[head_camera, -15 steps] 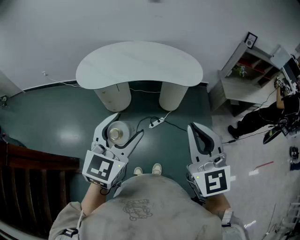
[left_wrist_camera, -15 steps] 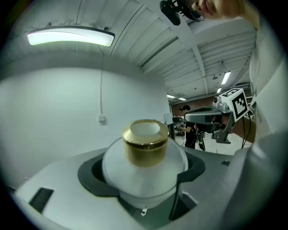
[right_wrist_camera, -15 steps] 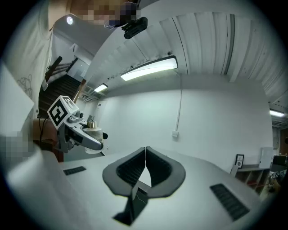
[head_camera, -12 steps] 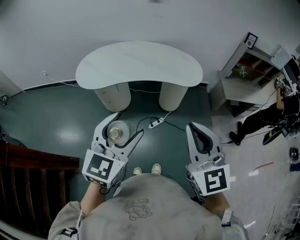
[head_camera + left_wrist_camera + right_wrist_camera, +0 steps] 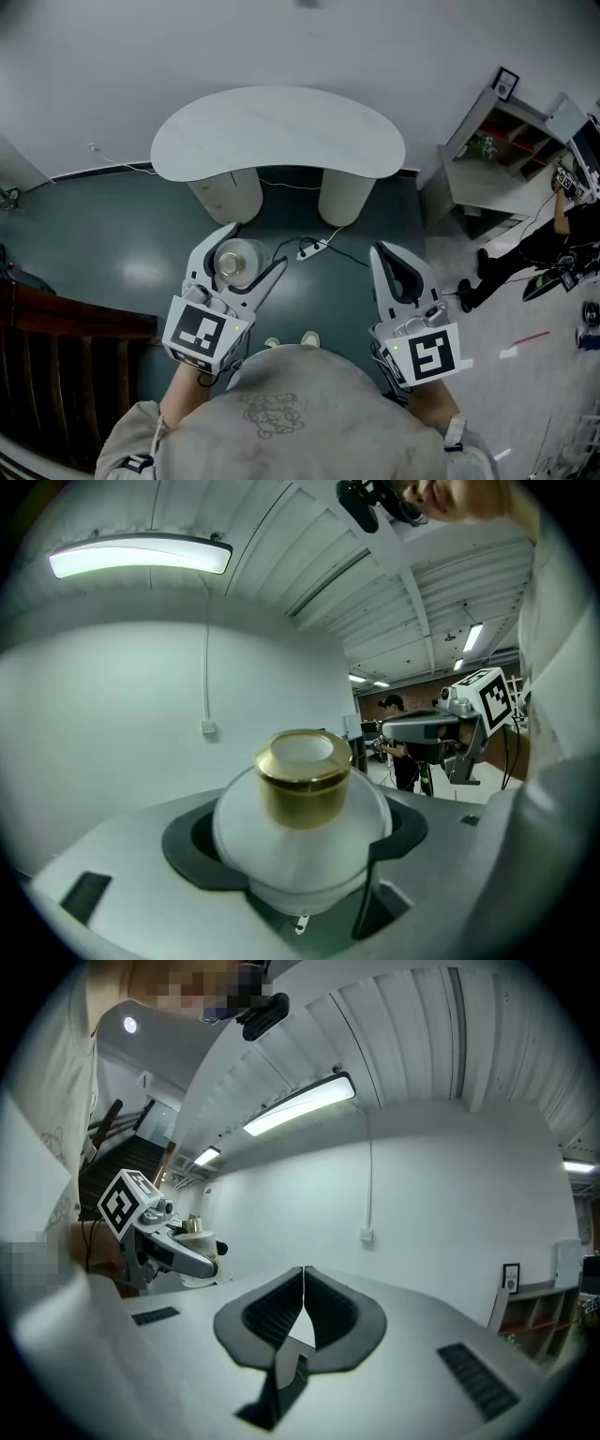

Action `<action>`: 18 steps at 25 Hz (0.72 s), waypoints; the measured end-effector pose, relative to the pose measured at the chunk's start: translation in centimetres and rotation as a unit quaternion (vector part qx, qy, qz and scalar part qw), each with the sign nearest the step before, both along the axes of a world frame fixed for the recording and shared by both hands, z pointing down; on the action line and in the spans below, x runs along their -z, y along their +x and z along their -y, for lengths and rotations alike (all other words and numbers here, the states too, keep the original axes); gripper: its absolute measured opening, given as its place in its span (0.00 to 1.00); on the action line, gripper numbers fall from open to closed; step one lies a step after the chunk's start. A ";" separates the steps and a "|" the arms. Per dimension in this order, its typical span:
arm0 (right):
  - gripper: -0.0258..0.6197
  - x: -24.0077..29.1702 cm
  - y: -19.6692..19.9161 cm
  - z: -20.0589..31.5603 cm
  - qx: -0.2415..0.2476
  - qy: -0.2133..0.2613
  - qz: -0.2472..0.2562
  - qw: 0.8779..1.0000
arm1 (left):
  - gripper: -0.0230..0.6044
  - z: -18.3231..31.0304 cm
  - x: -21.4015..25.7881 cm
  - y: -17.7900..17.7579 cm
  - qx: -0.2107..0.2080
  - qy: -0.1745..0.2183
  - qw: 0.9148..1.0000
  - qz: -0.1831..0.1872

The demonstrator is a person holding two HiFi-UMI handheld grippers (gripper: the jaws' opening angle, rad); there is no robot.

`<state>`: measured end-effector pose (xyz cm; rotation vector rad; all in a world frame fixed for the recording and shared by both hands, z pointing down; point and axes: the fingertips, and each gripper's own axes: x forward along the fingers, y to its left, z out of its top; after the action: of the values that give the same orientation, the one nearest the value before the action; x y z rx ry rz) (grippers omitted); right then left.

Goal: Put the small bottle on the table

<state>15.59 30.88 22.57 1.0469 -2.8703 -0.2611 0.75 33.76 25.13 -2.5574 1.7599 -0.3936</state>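
The left gripper (image 5: 253,249) has the small bottle (image 5: 300,841), a squat, round-bellied white thing with a broad gold cap (image 5: 302,778) on top. It sits upright between the dark pads, which press on the widest part of the belly from both sides; the jaws stand very wide because the body itself is wide. The bottle hangs in the air, low in front of the person and well short of the table (image 5: 281,127), the white kidney-shaped top ahead.

How will it handle? It looks small and light, rigid, probably frosted glass or hard plastic, so it could chip if dropped. That smooth curved wall is the worry: on a round belly the pads can slide up or down. The grip at the equator looks like the right place, since the cap is narrower and shiny.

Over on the other side, the right gripper (image 5: 302,1290) is idle, its two pads meeting tip to tip with nothing between them.
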 end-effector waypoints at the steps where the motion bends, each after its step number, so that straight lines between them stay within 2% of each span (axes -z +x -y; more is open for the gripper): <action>1: 0.08 0.0 0.3 0.3 0.002 0.000 0.001 1.000 | 0.58 0.3 0.0 0.3 0.001 -0.001 1.000 0.000; 9: 0.09 -0.9 3.0 2.2 0.015 -0.014 0.006 1.000 | 0.58 2.0 -0.5 3.3 0.007 -0.002 1.000 -0.001; 18: 0.08 -1.9 4.0 3.5 0.018 -0.016 0.019 1.000 | 0.58 3.2 -1.5 4.6 0.005 -0.001 1.000 0.004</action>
<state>19.64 27.40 24.50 1.0057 -2.9187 -0.1991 5.32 30.54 26.59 -2.5457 1.7709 -0.4043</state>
